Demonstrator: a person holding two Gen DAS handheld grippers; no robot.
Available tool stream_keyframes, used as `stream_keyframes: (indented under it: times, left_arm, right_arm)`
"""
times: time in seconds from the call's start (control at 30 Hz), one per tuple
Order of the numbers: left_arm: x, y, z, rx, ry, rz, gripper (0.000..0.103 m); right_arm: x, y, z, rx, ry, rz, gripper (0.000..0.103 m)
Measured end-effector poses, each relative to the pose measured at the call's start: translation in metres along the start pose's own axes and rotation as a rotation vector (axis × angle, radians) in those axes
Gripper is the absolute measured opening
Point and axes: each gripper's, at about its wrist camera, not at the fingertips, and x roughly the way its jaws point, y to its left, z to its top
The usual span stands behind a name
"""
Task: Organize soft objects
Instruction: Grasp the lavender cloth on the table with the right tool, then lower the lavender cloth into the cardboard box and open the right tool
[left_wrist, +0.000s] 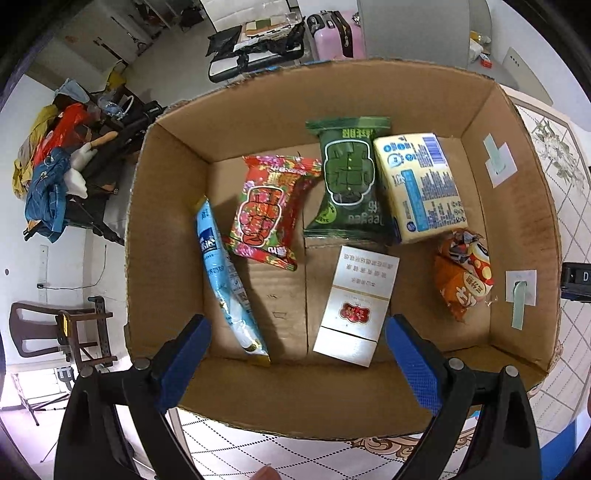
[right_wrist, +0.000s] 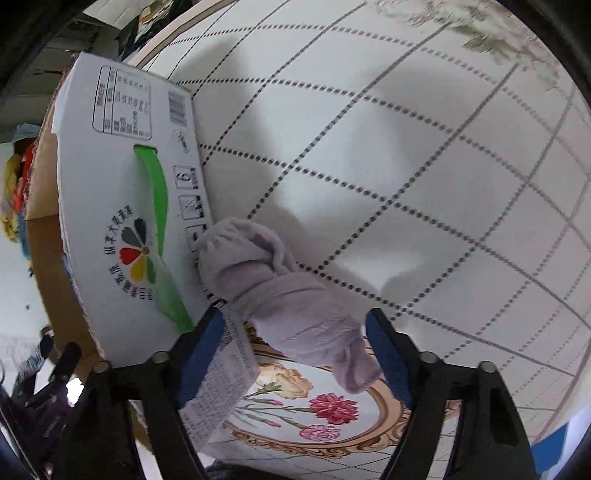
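Inside, the cardboard box (left_wrist: 177, 229) holds a red packet (left_wrist: 269, 210), green packet (left_wrist: 347, 181) and blue tube (left_wrist: 225, 280).

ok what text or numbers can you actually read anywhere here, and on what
"6" in a small square on the white outer wall of the cardboard box.
"D" on a dark device at the left wrist view's right edge.
Latin letters on the green snack pack, upside down, not sure.
Other packets and box labels: Chinese print and barcodes, too small or blurred.

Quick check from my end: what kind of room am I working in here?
Probably a lived-in home, perhaps a spare or storage room. A floral tablecloth covers the table, a pink suitcase stands behind the cardboard box, and clothes are heaped at left.
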Motion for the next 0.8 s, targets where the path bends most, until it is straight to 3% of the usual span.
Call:
stream_keyframes:
  times: [0.03, 0.3, 0.57, 0.8]
  left_arm:
    - [0.001, -0.001, 0.000, 0.000, 0.003, -0.001, 0.097]
    - [-0.001, -0.005, -0.003, 0.008, 0.007, -0.010, 0.097]
    - [-0.014, 0.001, -0.007, -0.026, 0.008, -0.070, 0.097]
    - [-0.041, 0.038, -0.019, -0.082, -0.022, -0.115, 0.097]
  right_arm:
    - [0.003, -0.003, 0.001, 0.009, 0.011, -0.016, 0.052]
    - [-0.012, -0.002, -0.024, -0.020, -0.039, -0.082, 0.048]
    - [-0.075, -0.006, -0.066, 0.028, -0.161, -0.005, 0.048]
    - [-0.164, 0.076, -0.098, -0.133, -0.310, 0.016, 0.048]
